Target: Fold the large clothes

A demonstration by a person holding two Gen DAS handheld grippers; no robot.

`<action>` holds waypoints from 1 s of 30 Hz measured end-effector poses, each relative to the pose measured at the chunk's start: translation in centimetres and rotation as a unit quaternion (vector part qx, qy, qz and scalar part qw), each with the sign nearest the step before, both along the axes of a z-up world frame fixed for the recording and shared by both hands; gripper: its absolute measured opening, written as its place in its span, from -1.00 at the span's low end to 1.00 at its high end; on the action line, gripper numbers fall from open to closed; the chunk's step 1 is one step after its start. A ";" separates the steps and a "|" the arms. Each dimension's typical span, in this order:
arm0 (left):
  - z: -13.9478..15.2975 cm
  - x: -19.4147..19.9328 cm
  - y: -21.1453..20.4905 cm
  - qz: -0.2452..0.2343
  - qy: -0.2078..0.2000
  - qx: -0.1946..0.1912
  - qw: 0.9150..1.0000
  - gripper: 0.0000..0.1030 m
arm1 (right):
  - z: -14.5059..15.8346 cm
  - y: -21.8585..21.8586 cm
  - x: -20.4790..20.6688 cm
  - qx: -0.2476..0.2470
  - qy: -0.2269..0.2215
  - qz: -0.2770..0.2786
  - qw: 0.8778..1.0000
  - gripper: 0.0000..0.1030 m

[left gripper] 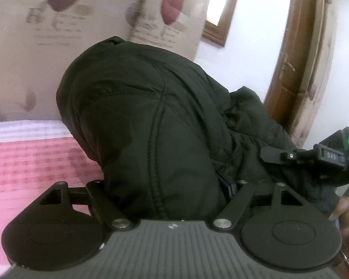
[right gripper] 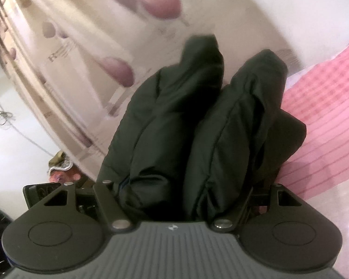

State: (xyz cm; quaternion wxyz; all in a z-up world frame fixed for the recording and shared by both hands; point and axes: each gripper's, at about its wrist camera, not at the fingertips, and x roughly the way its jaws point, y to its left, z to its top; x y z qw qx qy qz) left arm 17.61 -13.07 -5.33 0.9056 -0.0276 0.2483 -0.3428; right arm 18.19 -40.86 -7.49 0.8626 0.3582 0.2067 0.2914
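Observation:
A large dark green padded jacket (left gripper: 156, 116) fills the middle of the left wrist view, bunched up over the pink bed cover (left gripper: 30, 167). My left gripper (left gripper: 169, 200) is shut on the jacket; the fabric hides its fingertips. In the right wrist view the jacket (right gripper: 197, 127) shows as two puffy folds rising from my right gripper (right gripper: 183, 200), which is shut on it, fingertips buried in fabric. The right gripper (left gripper: 318, 155) also shows at the right edge of the left wrist view, at the jacket's side.
A pink checked bed cover (right gripper: 325, 116) lies under and beside the jacket. A beige curtain with purple print (left gripper: 69, 23) hangs behind. A brown wooden door (left gripper: 297, 58) and a window (left gripper: 221, 11) stand at the right. Clutter (right gripper: 58, 167) lies on the floor.

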 end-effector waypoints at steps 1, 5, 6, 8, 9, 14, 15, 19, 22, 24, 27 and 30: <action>0.2 -0.5 0.8 0.005 -0.001 0.000 1.000 0.46 | 0.3 1.2 0.1 0.000 0.000 0.005 1.000 0.36; 1.1 -2.3 4.1 0.026 -0.003 0.003 1.000 0.46 | 0.6 4.6 -0.4 0.006 0.002 0.027 1.000 0.36; 1.2 -2.6 4.8 0.030 -0.003 0.004 1.000 0.46 | 0.6 5.2 -0.5 0.007 0.002 0.032 0.999 0.36; 1.4 -3.3 6.3 0.038 -0.003 0.005 0.999 0.46 | 0.7 6.5 -0.7 0.008 0.004 0.041 0.999 0.36; 1.6 -3.6 7.0 0.042 -0.002 0.006 0.999 0.46 | 0.8 7.3 -0.8 0.009 0.005 0.045 0.999 0.36; 1.7 -4.9 10.1 0.055 0.002 0.008 0.998 0.46 | 0.8 9.8 -1.5 0.013 0.010 0.060 0.998 0.36; 1.7 -5.0 10.5 0.056 0.003 0.009 0.998 0.46 | 0.7 10.3 -1.7 0.014 0.012 0.062 0.998 0.36; 1.3 -5.6 11.8 0.061 0.010 0.009 0.998 0.46 | 0.4 11.5 -2.0 0.017 0.023 0.066 0.997 0.36; 0.9 -5.8 12.3 0.063 0.014 0.008 0.998 0.46 | 0.2 12.2 -2.2 0.015 0.028 0.070 0.997 0.36; 0.5 -5.9 12.8 0.064 0.018 0.006 0.998 0.46 | 0.1 12.6 -2.1 0.015 0.032 0.070 0.997 0.36; -0.1 -5.9 13.2 0.067 0.023 0.005 0.997 0.46 | -0.4 12.4 -2.2 0.013 0.039 0.072 0.997 0.36; -0.8 -5.8 13.5 0.070 0.027 0.005 0.997 0.46 | -0.9 12.5 -1.9 0.012 0.046 0.072 0.996 0.36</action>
